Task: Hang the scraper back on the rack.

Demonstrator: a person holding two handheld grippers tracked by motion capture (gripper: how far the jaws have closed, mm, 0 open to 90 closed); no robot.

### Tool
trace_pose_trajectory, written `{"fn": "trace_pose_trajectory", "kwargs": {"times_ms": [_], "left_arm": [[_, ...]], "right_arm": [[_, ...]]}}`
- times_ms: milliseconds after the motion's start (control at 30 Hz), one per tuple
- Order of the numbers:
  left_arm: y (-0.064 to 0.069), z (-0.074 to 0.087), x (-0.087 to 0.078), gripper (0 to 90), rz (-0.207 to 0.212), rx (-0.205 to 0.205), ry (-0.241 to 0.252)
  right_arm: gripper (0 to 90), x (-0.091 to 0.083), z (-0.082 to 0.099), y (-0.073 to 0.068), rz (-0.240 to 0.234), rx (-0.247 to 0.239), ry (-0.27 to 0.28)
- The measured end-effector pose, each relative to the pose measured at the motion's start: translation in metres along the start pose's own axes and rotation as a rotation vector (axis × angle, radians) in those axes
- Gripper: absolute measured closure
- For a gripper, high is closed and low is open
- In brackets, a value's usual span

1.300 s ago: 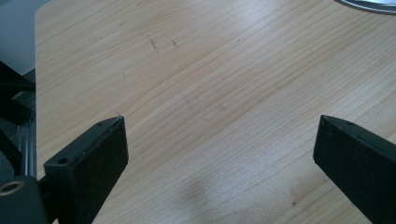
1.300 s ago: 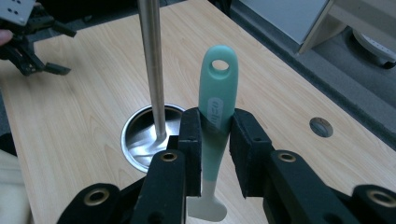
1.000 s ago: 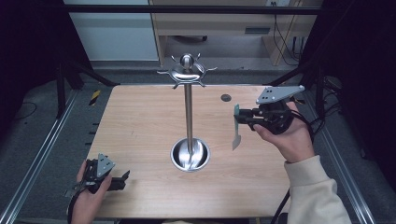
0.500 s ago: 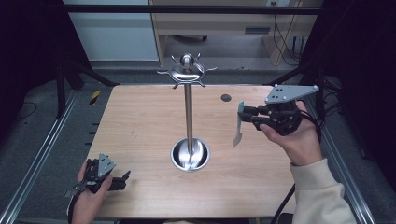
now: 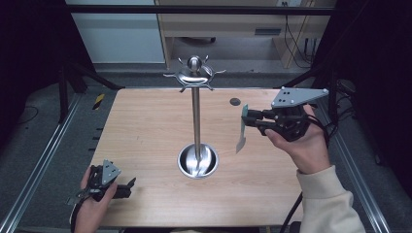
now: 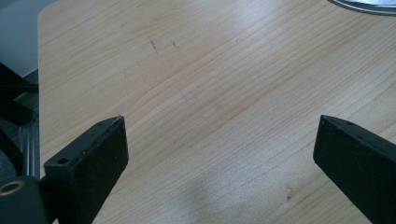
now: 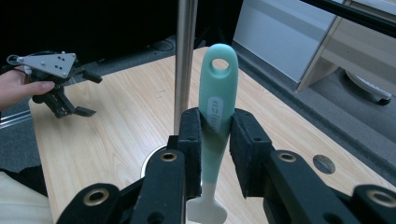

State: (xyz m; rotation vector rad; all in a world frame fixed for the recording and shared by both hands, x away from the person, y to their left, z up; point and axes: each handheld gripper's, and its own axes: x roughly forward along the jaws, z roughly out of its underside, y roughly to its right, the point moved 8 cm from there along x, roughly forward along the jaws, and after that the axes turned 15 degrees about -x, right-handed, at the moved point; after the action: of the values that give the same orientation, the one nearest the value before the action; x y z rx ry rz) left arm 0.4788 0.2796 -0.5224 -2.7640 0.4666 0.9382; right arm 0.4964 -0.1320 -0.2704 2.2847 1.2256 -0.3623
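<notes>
So the teal-handled spatula (image 7: 217, 100) is clamped in the right gripper (image 5: 255, 121), held in the air right of the utensil stand (image 5: 196, 116), handle up with its hang hole free and blade hanging down. Picking up looks done; hanging it on a hook of the stand's top crown (image 5: 194, 74) is left. Left gripper (image 5: 127, 187) rests near the stand's base, front-left, jaws wide and empty.

A pale wooden tabletop (image 5: 145, 126) with rounded corners stands on a grey floor (image 5: 43, 141). Metal rails (image 5: 41, 165) run along both its sides. Behind it stands a light wooden desk (image 5: 218, 22) beside a pale wall panel (image 5: 116, 34), with cables (image 5: 296, 39) hanging near the desk leg. The surroundings lie dark.
</notes>
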Motion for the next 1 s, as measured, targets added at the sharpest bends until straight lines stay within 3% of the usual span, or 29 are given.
{"fn": "trace_pose_trajectory", "kwargs": {"times_ms": [500, 1000], "left_arm": [[0.001, 0.0, 0.0, 2.9, -0.002, 0.001, -0.001], [0.001, 0.0, 0.0, 2.9, -0.001, 0.008, -0.004]], "right_arm": [[74.9, -0.004, -0.011, -0.004, -0.001, -0.008, 0.033], [74.9, -0.004, -0.035, -0.008, -0.013, -0.03, 0.066]]}}
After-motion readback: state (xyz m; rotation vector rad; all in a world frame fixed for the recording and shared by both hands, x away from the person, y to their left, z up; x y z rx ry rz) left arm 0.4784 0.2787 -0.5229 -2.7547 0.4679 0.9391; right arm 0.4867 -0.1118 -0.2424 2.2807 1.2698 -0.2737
